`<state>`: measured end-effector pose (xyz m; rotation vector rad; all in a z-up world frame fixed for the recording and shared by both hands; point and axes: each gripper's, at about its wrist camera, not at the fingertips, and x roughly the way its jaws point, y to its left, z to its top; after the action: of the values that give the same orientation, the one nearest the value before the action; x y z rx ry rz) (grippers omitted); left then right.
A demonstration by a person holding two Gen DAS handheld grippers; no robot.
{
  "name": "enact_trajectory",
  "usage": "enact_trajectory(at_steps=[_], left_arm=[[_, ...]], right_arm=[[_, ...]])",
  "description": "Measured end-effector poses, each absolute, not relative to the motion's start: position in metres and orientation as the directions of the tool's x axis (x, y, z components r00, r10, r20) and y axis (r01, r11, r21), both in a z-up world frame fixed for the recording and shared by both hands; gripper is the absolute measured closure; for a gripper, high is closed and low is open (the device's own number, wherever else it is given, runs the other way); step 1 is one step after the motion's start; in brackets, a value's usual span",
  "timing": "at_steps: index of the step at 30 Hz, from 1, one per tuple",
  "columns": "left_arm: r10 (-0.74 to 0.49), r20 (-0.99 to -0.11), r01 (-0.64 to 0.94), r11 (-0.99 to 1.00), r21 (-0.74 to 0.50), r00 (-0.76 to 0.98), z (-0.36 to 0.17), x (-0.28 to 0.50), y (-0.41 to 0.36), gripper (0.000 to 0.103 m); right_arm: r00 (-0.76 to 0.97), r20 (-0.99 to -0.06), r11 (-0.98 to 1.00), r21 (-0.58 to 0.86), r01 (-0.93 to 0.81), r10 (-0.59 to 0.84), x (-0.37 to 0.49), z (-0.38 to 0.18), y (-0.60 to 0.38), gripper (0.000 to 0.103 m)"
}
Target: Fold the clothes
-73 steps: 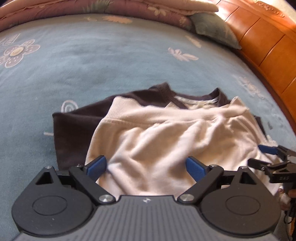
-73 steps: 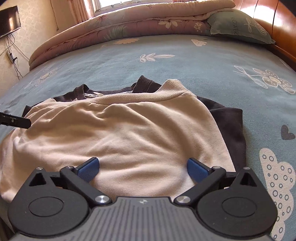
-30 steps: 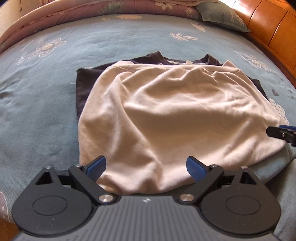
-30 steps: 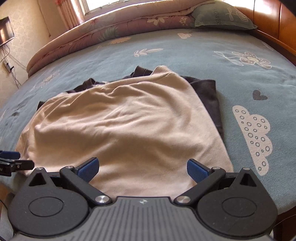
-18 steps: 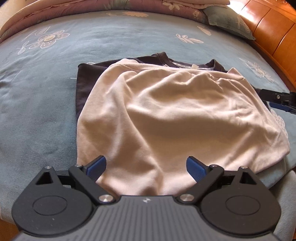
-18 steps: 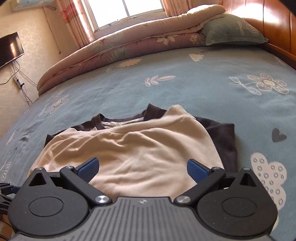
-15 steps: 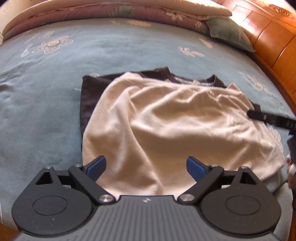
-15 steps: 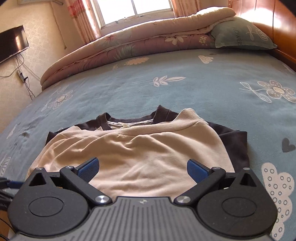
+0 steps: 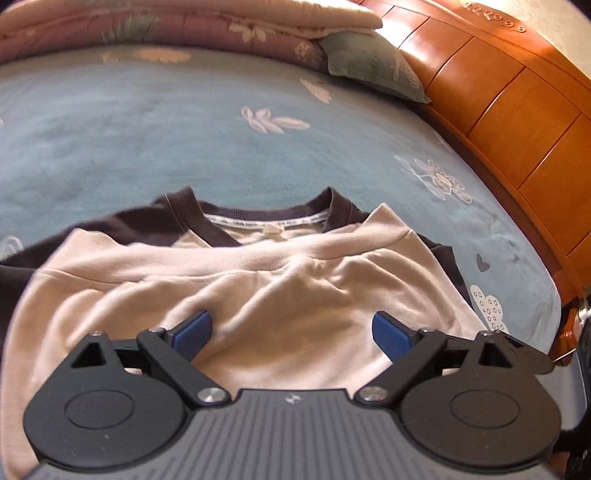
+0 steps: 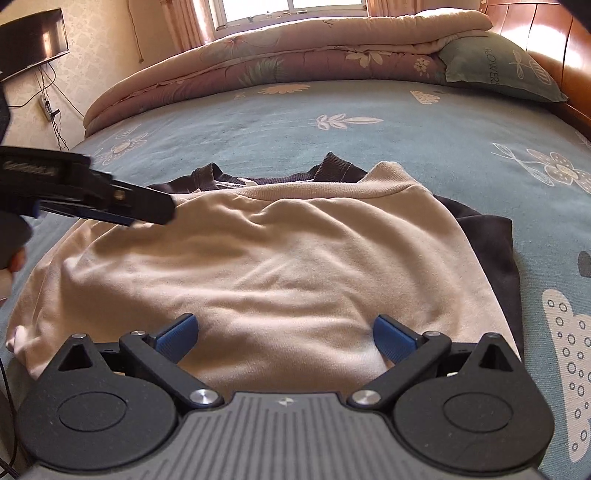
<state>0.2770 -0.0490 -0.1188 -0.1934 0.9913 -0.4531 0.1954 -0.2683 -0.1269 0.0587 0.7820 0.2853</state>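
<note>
Both claws hung with jaws spread wide, gripping nothing: left gripper (image 9: 291, 334), right gripper (image 10: 284, 334). Bedsheet (image 10: 424, 136), blue and flower-printed, carried the cream-and-dark sweatshirt (image 10: 266, 266), folded, lying at twelve o'clock just beyond each claw's blue pads (image 10: 391, 338). Its dark collar (image 9: 258, 214) pointed toward twelve.

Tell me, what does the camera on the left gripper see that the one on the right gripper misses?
Only the left wrist view shows the neck label inside the dark collar and a long run of the wooden headboard. Only the right wrist view shows the window, the wall screen and the left gripper over the cloth. Both show the cream garment on the blue bedsheet, and the pillow.
</note>
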Motion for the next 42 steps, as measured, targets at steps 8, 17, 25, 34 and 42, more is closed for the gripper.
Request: enact_trajectory(at_steps=[8,17,25,34,42], left_arm=[[-0.466,-0.718,0.302,0.884,-0.357,0.516,-0.11,0.306,-0.064,0.003],[-0.456,-0.736,0.323,0.887,-0.33,0.5,-0.115,0.312,-0.077,0.003],[-0.446,-0.739,0.331,0.891,-0.312,0.504,-0.088,0.297,-0.063,0.004],[-0.387,-0.781,0.192,0.922,-0.337,0.49,-0.097,0.23,0.003,0.003],[-0.409,-0.744,0.153,0.908,-0.391,0.529,-0.095,0.219,0.029,0.004]], right_arm=[[0.687,-0.68,0.961,0.103,-0.258,0.258,0.192,-0.131,-0.263,0.0],[0.687,-0.679,0.962,0.116,-0.248,0.26,0.19,-0.127,-0.266,0.0],[0.682,-0.682,0.963,0.148,-0.224,0.263,0.188,-0.12,-0.27,0.0],[0.685,-0.671,0.959,0.2,-0.202,0.284,0.17,-0.109,-0.266,0.0],[0.693,-0.655,0.953,0.21,-0.218,0.302,0.151,-0.093,-0.256,0.0]])
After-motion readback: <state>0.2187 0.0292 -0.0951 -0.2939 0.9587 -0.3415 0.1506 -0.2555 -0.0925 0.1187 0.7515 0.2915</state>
